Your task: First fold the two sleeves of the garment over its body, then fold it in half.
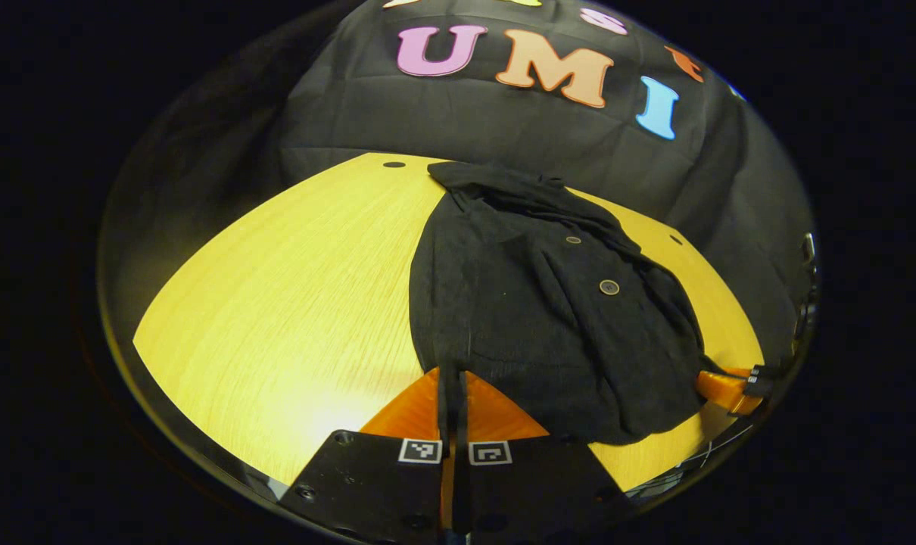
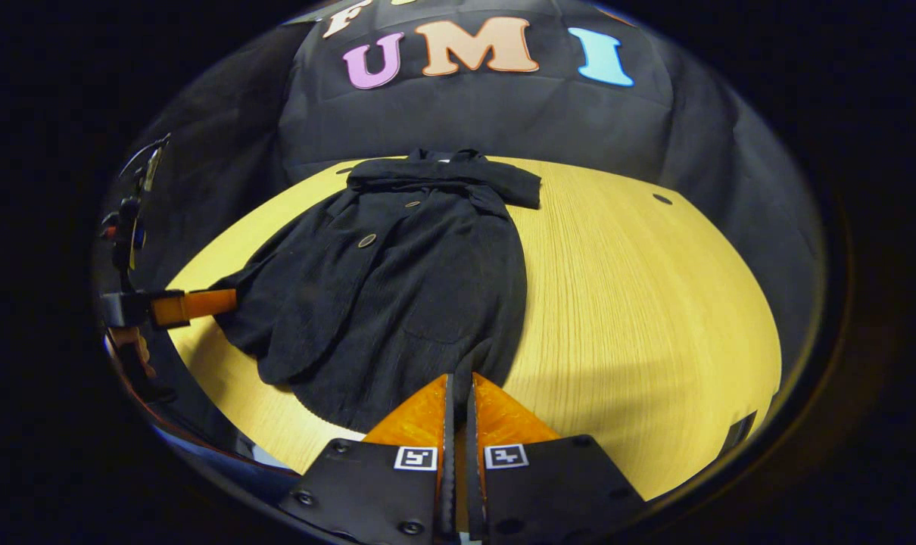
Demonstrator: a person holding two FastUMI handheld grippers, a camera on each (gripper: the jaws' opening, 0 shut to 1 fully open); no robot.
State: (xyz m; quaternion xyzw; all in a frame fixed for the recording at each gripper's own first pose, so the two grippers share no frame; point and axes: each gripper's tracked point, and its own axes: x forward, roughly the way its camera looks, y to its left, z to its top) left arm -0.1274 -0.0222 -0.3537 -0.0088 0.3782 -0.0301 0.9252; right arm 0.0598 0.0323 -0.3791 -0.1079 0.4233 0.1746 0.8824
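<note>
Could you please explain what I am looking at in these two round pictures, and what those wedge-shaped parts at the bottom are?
No robot arm is at work: a person holds a two-finger gripper in each hand, and a fisheye camera rides on each, looking forward along its fingers. The wedges at the bottom are those fingers. In the left gripper view, the left gripper has its jaws closed on the near hem of a dark buttoned garment. In the right gripper view, the right gripper has its jaws nearly together at the hem; whether cloth is pinched there, I cannot tell. The garment lies spread on a wooden table. Each view also shows the other gripper at the edge.
</note>
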